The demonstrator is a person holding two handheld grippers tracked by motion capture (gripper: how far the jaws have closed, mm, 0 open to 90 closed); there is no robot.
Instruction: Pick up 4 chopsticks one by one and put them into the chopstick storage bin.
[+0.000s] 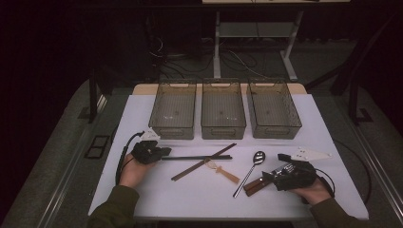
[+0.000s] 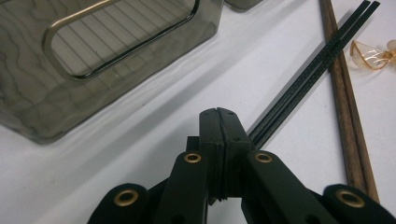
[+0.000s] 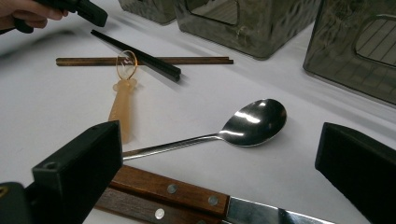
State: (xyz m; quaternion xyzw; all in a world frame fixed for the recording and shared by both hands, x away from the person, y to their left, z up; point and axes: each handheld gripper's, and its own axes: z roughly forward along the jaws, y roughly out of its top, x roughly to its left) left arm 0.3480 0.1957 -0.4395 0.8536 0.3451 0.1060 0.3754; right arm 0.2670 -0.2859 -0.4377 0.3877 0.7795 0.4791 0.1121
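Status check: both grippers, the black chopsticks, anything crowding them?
Left gripper shut on black chopsticks at their end. Right gripper open, over the knives. Brown chopsticks cross the black pair; amber spoon lies close by.

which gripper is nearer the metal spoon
Right. The right gripper sits open just beside the spoon, by its handle. The left gripper is across the table, shut on the black chopsticks.

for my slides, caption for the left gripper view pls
Left gripper shut on black chopsticks, brown chopsticks alongside.
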